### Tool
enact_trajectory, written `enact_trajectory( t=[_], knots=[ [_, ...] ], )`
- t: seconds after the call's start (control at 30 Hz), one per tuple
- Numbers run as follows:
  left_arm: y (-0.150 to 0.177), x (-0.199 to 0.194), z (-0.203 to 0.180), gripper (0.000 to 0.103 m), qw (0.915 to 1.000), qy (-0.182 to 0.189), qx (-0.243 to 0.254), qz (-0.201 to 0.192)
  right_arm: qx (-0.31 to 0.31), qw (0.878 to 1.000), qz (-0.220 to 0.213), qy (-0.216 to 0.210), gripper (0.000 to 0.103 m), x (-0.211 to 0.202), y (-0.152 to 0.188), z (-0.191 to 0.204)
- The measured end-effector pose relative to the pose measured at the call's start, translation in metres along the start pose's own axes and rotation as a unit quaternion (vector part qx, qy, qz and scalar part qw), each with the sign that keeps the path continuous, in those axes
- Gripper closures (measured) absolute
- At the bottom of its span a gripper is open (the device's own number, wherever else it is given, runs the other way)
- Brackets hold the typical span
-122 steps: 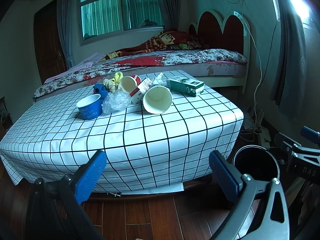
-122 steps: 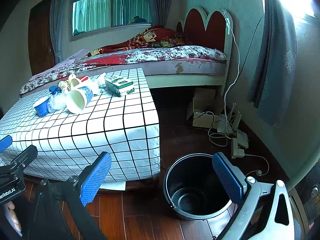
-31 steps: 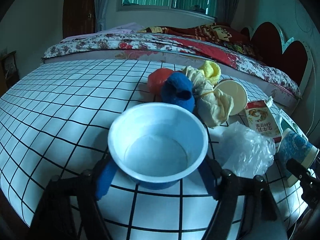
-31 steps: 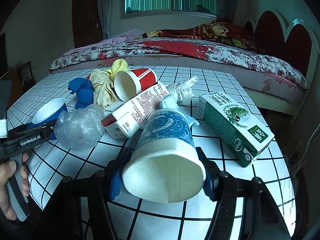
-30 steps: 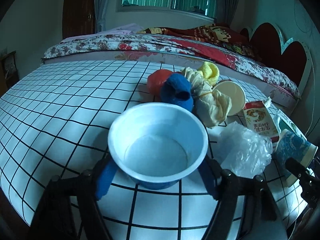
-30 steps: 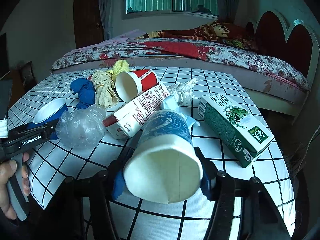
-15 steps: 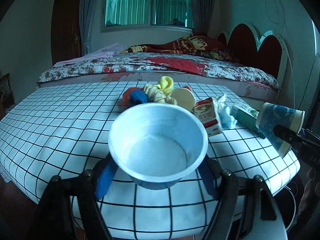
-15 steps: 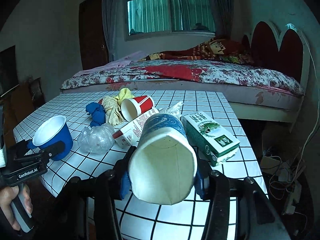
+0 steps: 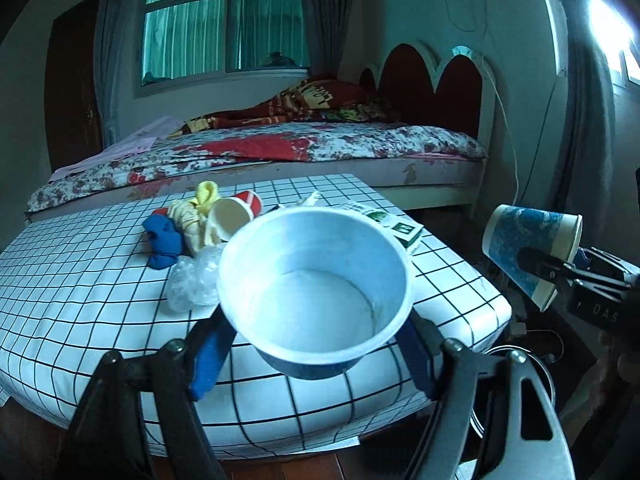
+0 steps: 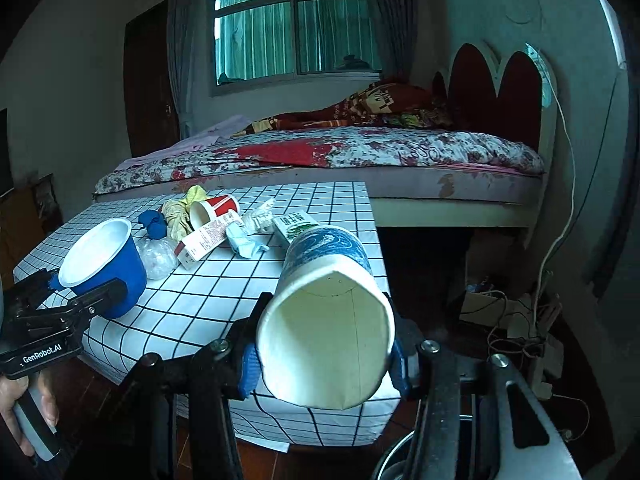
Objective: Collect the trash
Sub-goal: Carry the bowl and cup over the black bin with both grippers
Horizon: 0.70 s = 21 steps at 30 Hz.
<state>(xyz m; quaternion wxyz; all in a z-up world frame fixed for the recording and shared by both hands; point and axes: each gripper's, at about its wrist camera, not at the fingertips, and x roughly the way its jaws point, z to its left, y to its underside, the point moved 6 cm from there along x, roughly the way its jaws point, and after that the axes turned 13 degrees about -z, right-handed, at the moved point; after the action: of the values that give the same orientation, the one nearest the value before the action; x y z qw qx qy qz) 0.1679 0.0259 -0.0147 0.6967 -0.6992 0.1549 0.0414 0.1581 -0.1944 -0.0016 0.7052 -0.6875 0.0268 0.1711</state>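
The left hand-held gripper point(image 9: 316, 354) was clamped on a blue paper bowl point(image 9: 316, 292), its blue pads pressed against the bowl's two sides, mouth facing the camera. A second before, that bowl sat low over the checked counter point(image 9: 80, 320) with the rest of the litter crowding right behind it; now it was held off the counter near the front edge, and the litter lay farther back. The right hand-held gripper point(image 10: 322, 364) gripped a blue-patterned paper cup point(image 10: 328, 320) on its side, open mouth toward the lens. Its jaws had just been closing a little, with the cup between them, and the rim was squeezed out of round. Earlier that cup hovered right over the pile; now it was out past the counter's near corner, above the wooden floor, and the dark rim of a bin point(image 10: 394, 460) showed at the bottom edge beneath the gripper.

Left on the counter were a red paper cup point(image 10: 214, 208) lying on its side, a red-and-white carton point(image 10: 208, 238), a green carton point(image 10: 296, 226), a crumpled clear plastic bag point(image 10: 158, 256), a blue cloth wad point(image 10: 154, 224), yellowish rags point(image 10: 180, 210) and crumpled paper point(image 10: 244, 240). The bed point(image 10: 360, 152) stood behind.
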Motion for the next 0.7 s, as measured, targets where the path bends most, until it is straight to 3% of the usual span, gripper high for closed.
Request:
enact_trajectory(
  t=[0.37, 0.7],
  knots=[
    [0.009, 0.001, -0.093, 0.027, 0.9953, 0.091, 0.032, 0.007, 0.032, 0.998, 0.015, 0.055, 0.05, -0.045, 0.021, -0.075],
    [0.034, -0.001, -0.17, 0.027, 0.9809, 0.183, 0.055, 0.034, 0.073, 0.992, 0.049, 0.086, 0.05, -0.074, 0.057, -0.135]
  ],
)
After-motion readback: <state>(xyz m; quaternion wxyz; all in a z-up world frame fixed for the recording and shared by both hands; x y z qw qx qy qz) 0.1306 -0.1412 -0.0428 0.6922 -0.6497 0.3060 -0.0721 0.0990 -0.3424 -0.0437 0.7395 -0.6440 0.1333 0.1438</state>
